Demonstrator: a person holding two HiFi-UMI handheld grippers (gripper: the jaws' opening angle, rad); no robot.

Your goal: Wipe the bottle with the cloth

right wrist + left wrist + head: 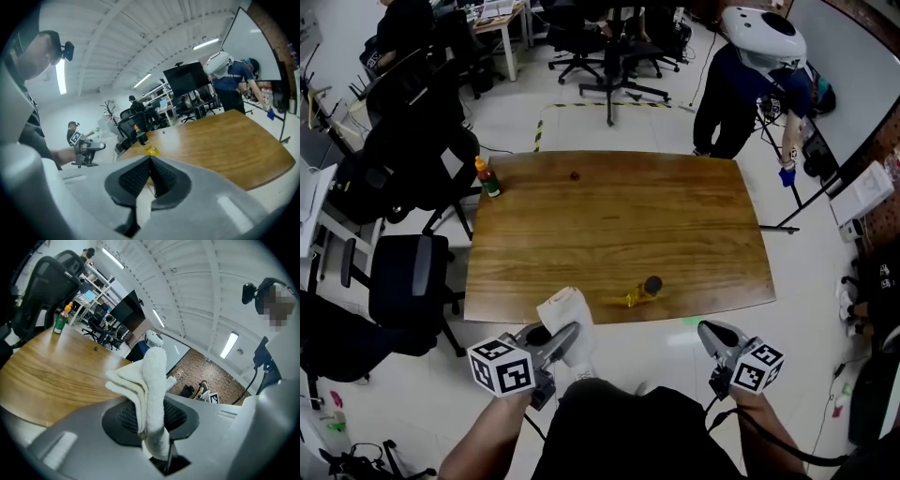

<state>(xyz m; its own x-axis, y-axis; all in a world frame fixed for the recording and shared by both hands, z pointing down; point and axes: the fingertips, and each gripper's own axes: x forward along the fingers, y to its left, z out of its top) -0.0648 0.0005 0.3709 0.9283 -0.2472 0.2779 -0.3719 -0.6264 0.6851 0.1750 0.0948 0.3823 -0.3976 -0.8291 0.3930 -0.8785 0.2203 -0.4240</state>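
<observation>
The wooden table (609, 225) is offering a broad bare middle for free passage. The yellow bottle (643, 292) is sitting near the front edge, obstructing that strip only. A sauce bottle (488, 177) is occupying the far left corner, and a small dark object (574, 174) is lying near the far edge. Office chairs (408, 272) are crowding the left side. A person (741, 89) is standing beyond the far right corner.

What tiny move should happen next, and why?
Probably open the right gripper and reach it toward the small yellow bottle near the front edge of the wooden table. Its jaws are shut on nothing, while the left gripper already pinches the white cloth, so the bottle likely needs steadying before wiping.
</observation>
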